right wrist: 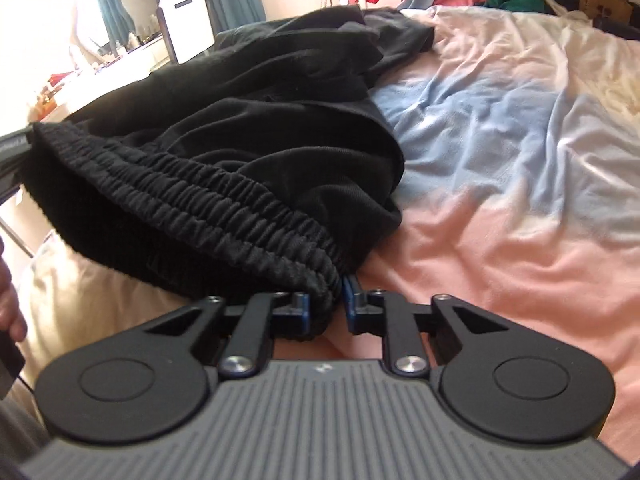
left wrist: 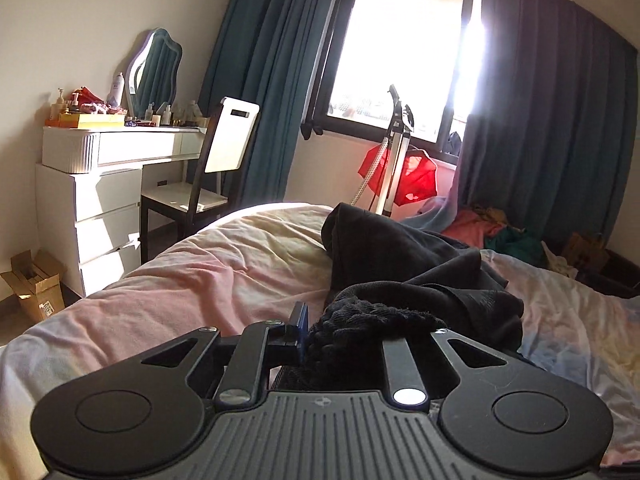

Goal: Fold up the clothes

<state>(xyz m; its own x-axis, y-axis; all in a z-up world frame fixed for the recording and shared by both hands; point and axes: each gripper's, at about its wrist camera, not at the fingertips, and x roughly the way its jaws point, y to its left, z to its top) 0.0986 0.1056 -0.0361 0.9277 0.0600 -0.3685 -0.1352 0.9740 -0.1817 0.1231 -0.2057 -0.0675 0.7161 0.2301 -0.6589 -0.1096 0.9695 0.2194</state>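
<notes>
A pair of black trousers [left wrist: 400,256] lies bunched on the pink and blue bed sheet [left wrist: 220,272]. My left gripper [left wrist: 360,332] is shut on one end of the ribbed elastic waistband [left wrist: 360,320]; the cloth hides its right finger. In the right wrist view the trousers [right wrist: 260,120] spread away toward the far edge of the bed sheet [right wrist: 500,140]. The waistband [right wrist: 180,200] stretches from the left gripper at the picture's left edge [right wrist: 12,148] to my right gripper [right wrist: 326,300], which is shut on its other end, lifted slightly off the sheet.
A white dresser [left wrist: 100,184] and chair [left wrist: 208,168] stand past the bed's left side. A steamer stand with red cloth [left wrist: 396,160] is by the window. A clothes pile [left wrist: 500,232] lies beyond the bed. A cardboard box [left wrist: 36,284] sits on the floor. A hand [right wrist: 10,300] shows at left.
</notes>
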